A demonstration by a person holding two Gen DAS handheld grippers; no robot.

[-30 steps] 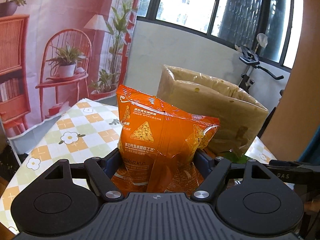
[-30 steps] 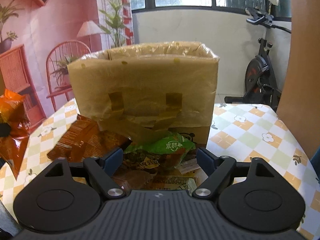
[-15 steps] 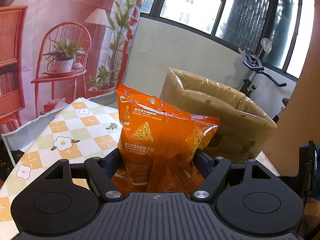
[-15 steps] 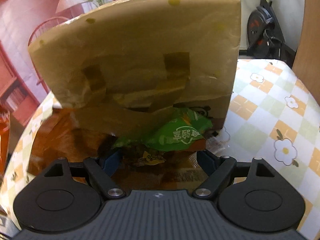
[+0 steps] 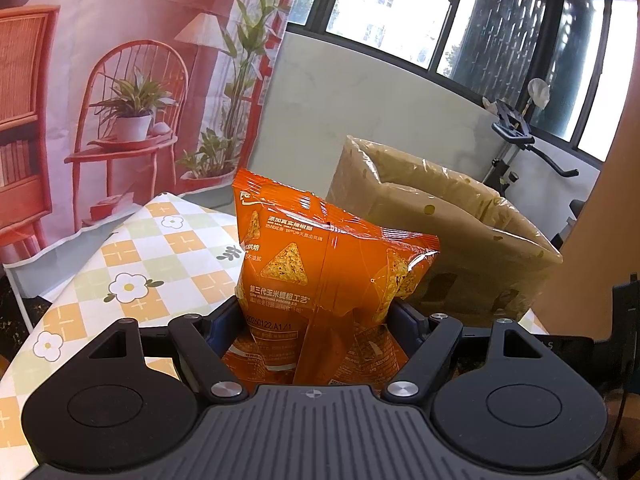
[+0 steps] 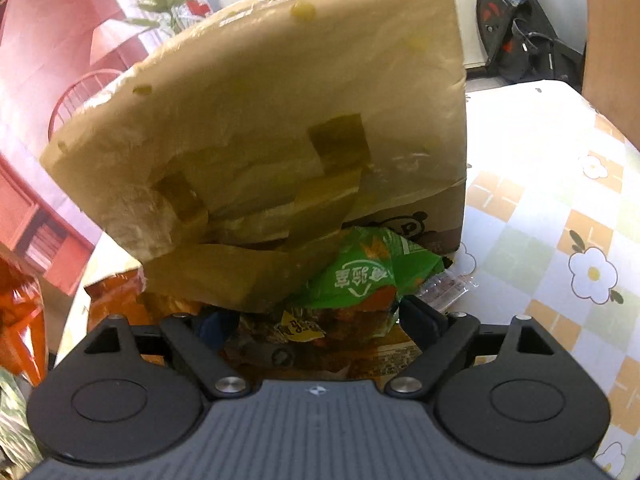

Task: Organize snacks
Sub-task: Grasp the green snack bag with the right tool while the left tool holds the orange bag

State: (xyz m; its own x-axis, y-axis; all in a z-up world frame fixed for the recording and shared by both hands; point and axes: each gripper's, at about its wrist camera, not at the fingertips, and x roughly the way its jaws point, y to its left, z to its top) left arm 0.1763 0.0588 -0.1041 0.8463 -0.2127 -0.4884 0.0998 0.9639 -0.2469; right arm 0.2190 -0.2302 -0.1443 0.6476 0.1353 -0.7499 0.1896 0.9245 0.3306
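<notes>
While clamped, glossy crinkled packet (image 5: 336,276).

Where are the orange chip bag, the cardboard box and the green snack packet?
orange chip bag (image 5: 320,276): left wrist view, front panel.
cardboard box (image 6: 280,120): right wrist view, front wall.
green snack packet (image 6: 368,280): right wrist view, crumpled top.

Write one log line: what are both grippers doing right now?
left gripper: shut on orange chip bag | right gripper: open over green snack packet | cardboard box: open

"20260122 A1/1" on orange chip bag (image 5: 320,280); perhaps "喜悦" on green packet (image 6: 368,280).
</notes>
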